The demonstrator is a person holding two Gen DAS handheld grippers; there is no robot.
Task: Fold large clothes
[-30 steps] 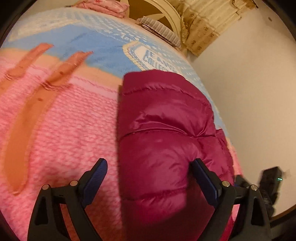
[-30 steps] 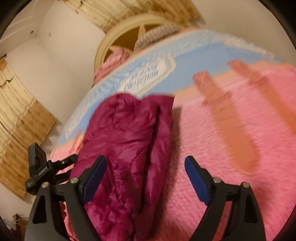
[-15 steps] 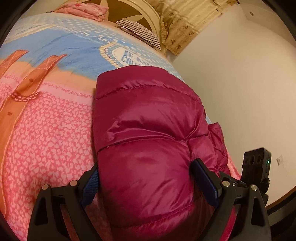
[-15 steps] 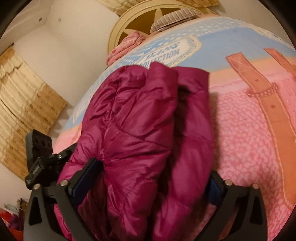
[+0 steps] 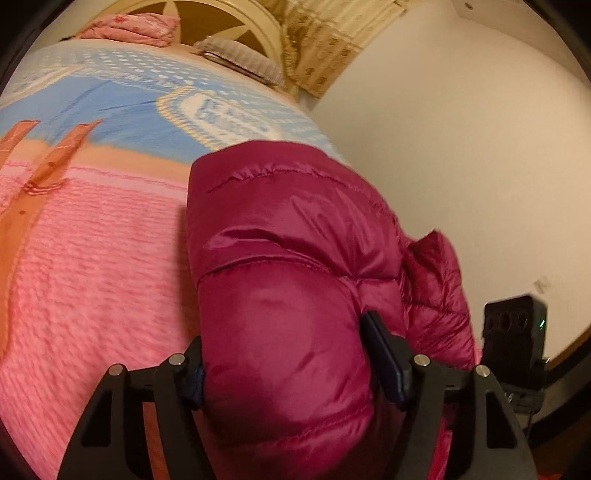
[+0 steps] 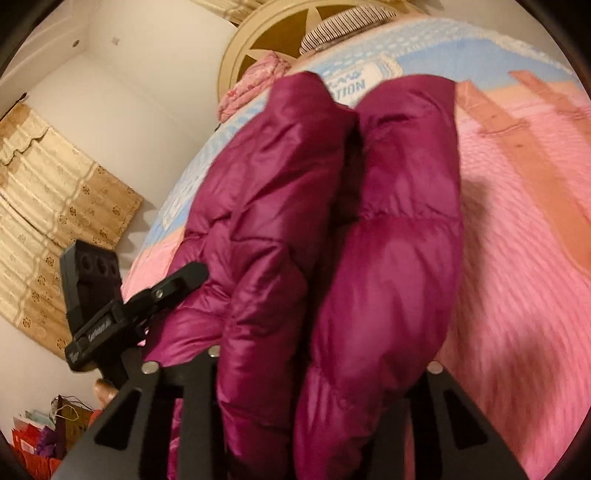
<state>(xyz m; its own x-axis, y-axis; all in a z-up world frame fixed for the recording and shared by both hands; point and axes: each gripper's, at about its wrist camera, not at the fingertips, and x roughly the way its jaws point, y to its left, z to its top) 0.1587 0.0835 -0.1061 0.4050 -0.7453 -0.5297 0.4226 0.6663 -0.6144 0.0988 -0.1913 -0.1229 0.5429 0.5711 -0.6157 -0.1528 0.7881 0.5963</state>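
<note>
Jaws of the left gripper (image 5: pixel 284 369) closing on the near end of the magenta puffer jacket (image 5: pixel 295 258), padded bulk bulging between both pads and already pinched. Right gripper (image 6: pixel 314 373) closing likewise on its own share of the same near edge; its pads are buried under fabric, so pressing contact is probable rather than plain. Jacket lies straight ahead of both grippers, long axis running away from them toward the headboard (image 6: pixel 273 33), bundled in two thick lobes with a dark crease between. Both hands about equally near; left sits toward the wall-side bed edge. Pink and blue bedspread (image 5: pixel 92 258) open on the inner side, room for a fold there. Pillows (image 5: pixel 129 27) well apart at the far end; nothing obstructs.
</note>
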